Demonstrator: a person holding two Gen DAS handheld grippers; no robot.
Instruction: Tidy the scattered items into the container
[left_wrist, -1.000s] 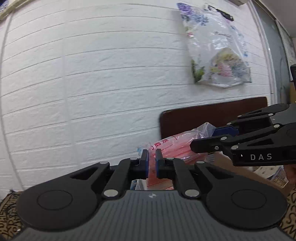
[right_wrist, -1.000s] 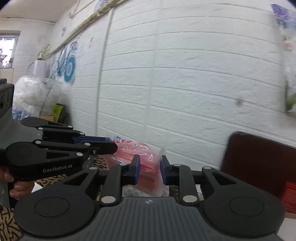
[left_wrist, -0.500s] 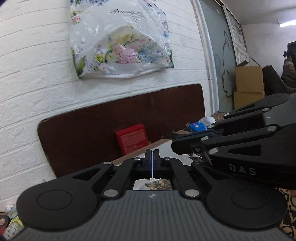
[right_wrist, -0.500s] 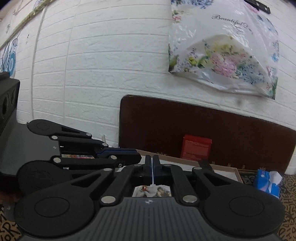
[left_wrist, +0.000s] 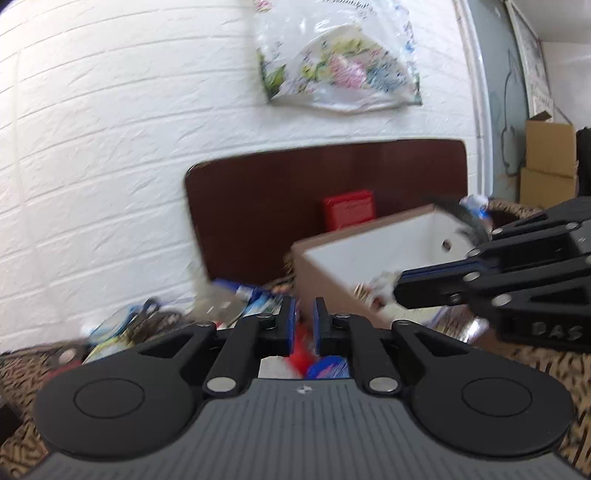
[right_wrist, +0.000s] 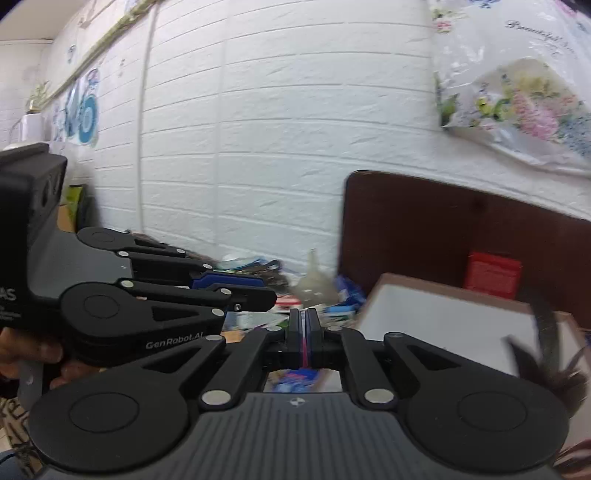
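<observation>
A cardboard box (left_wrist: 373, 243) with a white inside stands right of centre in the left wrist view, and it also shows in the right wrist view (right_wrist: 443, 317). Scattered packets (left_wrist: 236, 299) lie on the patterned cloth left of the box; they show blurred in the right wrist view (right_wrist: 295, 291). My left gripper (left_wrist: 303, 325) is slightly open and empty, low over red and blue packets (left_wrist: 317, 363). My right gripper (right_wrist: 304, 334) has its pads nearly together, with a thin pink strip (right_wrist: 304, 345) between them. Each gripper shows in the other's view.
A dark brown board (left_wrist: 325, 184) leans on the white brick wall behind the box, with a red box (left_wrist: 349, 208) against it. A flowered plastic bag (left_wrist: 340, 59) hangs on the wall. Cardboard cartons (left_wrist: 548, 155) stand at far right.
Both views have swung and tilted down, bringing the box and scattered packets into sight. My left gripper has opened a little from shut. The right gripper stays closed.
</observation>
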